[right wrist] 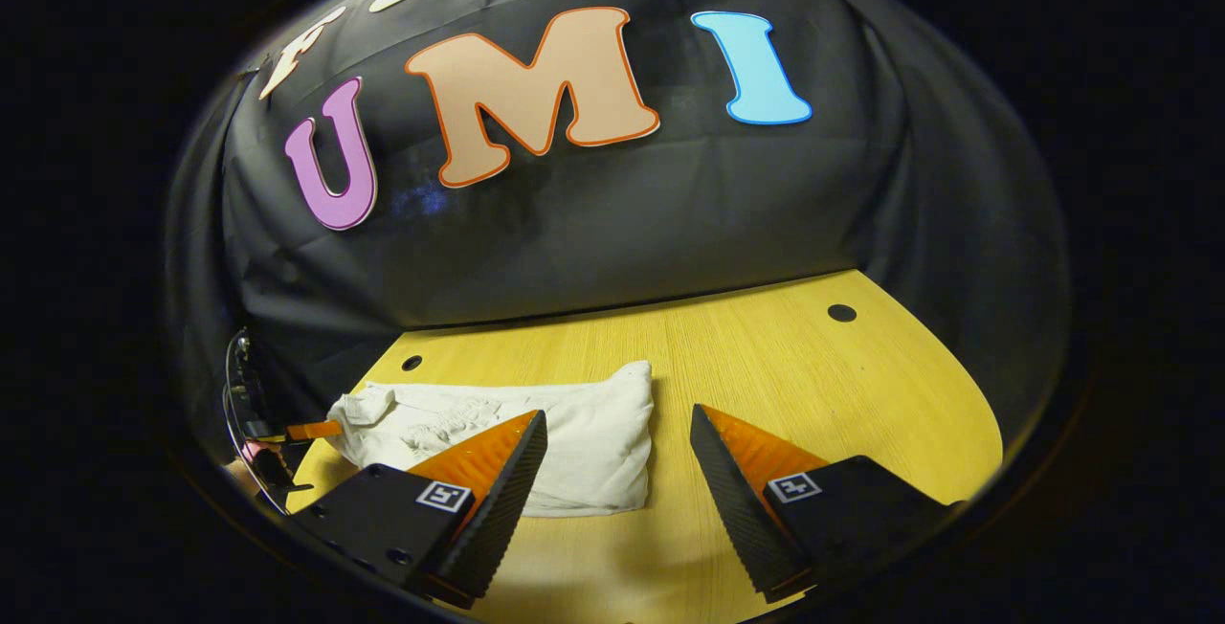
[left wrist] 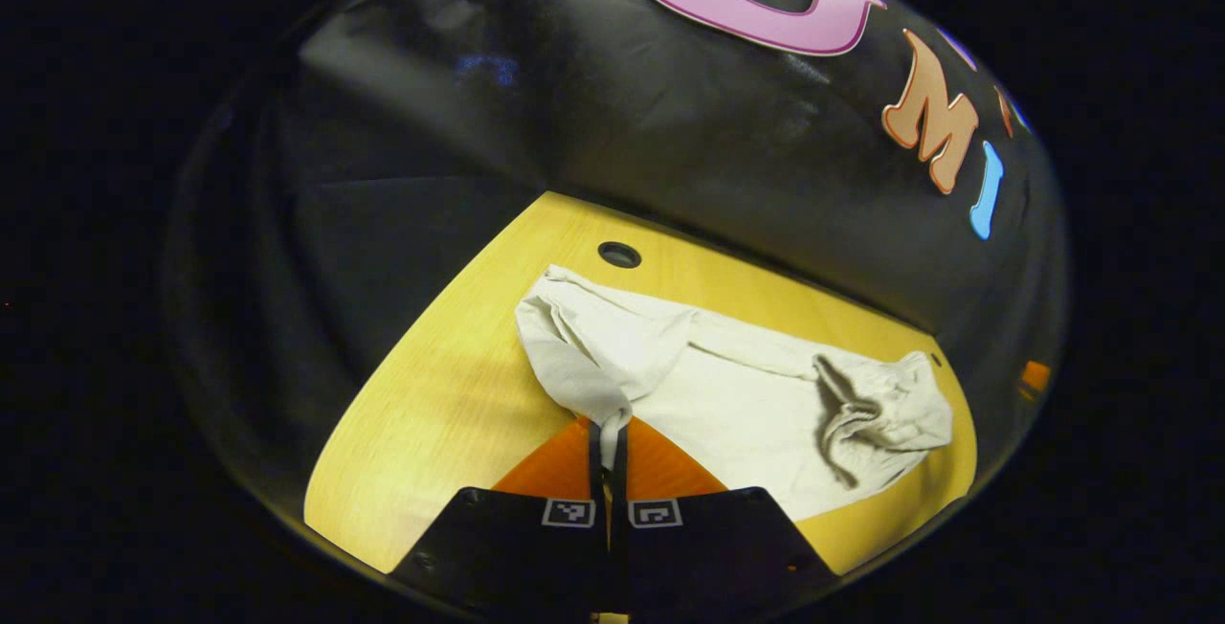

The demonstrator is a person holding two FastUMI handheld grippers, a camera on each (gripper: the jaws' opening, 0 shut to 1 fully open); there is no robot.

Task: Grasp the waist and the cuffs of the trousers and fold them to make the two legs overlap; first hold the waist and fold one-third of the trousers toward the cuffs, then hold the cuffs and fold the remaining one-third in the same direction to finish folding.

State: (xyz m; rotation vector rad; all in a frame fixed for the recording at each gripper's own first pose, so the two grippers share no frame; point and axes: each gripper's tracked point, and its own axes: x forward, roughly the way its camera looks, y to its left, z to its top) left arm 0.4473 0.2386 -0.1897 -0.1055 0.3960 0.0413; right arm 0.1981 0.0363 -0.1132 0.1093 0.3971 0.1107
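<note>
Left gripper (left wrist: 609, 433): fingers drawn together on a pinch of pale fabric at the near corner of the trousers (left wrist: 727, 394), both tips pressing the cloth. From this tool the garment runs ahead and off to its right across the wooden table (left wrist: 431, 394), long axis slanting away to the right; a rumpled bunch of cloth sits at the far right end, and whether that bunch is waist or cuffs cannot be told.

Right gripper (right wrist: 617, 471): fingers spread wide, nothing between them, hanging just above the table (right wrist: 813, 366). The trousers (right wrist: 574, 433) lie directly ahead and to its left, already doubled into a thick band whose rounded folded end sits just beyond the gap between the tips. The band's long axis runs leftward from this tool.

Deciding relation: the right gripper stands nearer the folded end, the left gripper already holds the opposite end. The next fold appears to call for the open tool to go forward and slightly left onto the cloth edge.

Obscured: the left finger of the right gripper covers the near edge of the band; the layers within the fold cannot be counted; the dark object at the far left margin of the right gripper view is too distorted to identify.
</note>
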